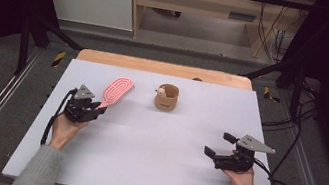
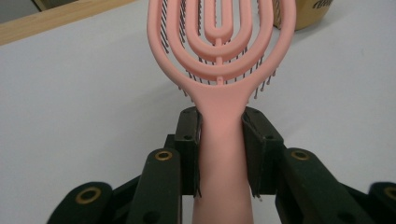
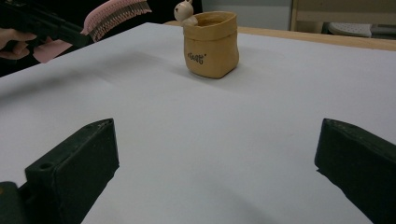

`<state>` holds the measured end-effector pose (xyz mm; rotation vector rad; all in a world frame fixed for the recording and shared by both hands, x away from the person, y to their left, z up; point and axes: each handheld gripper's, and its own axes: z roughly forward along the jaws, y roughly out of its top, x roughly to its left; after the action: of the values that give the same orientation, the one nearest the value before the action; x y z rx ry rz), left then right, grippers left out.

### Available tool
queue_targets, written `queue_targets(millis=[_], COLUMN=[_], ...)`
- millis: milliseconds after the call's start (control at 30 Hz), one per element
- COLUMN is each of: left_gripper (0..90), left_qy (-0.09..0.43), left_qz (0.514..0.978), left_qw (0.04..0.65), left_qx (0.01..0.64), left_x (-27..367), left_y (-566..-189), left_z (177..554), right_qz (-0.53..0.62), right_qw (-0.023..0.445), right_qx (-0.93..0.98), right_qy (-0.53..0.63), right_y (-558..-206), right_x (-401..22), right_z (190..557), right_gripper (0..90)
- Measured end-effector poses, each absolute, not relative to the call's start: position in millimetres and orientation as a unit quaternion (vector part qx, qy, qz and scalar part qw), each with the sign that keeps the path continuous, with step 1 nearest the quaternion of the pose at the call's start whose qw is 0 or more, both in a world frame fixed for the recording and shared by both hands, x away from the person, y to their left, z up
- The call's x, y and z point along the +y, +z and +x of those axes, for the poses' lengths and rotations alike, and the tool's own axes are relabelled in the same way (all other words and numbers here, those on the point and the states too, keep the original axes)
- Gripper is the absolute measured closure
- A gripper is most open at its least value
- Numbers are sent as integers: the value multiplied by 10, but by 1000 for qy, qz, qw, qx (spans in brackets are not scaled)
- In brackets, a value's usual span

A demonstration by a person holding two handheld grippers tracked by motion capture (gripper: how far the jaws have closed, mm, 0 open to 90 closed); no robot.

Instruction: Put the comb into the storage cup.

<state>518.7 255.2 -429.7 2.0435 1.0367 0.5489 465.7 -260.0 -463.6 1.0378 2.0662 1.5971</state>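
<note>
**Pink brush gripped, tan pot waits**

Pink hairbrush (image 2: 219, 56) sits clamped by its handle in the left gripper (image 1: 83, 107), jaws pressed on both sides, its head raised off the white desk (image 1: 149, 171) and angled toward the tan pot (image 1: 166, 98). It hangs left of that pot, near but apart. Right gripper (image 1: 224, 146) rests nearer the person than the pot, jaws spread wide, nothing between them.

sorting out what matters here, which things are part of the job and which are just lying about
In the job:
- pink hairbrush, handle clamped in the left gripper
- tan pot, likely its target

Idle:
- right gripper, fingers apart and empty, resting on the white table
</note>
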Motion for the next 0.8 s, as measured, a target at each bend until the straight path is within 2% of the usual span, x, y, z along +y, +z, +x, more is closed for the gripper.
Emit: queue_targets(millis=[800], left_gripper=[688], left_qy=[226], left_qz=[789], left_qw=[416], left_qx=[391], left_x=[2351], left_y=[-4250], left_z=[4912], right_qz=[363], right_qw=[161], right_qx=[722], right_qy=[566], right_y=[-4605], right_x=[-2575], right_z=[4644], right_gripper=[5])
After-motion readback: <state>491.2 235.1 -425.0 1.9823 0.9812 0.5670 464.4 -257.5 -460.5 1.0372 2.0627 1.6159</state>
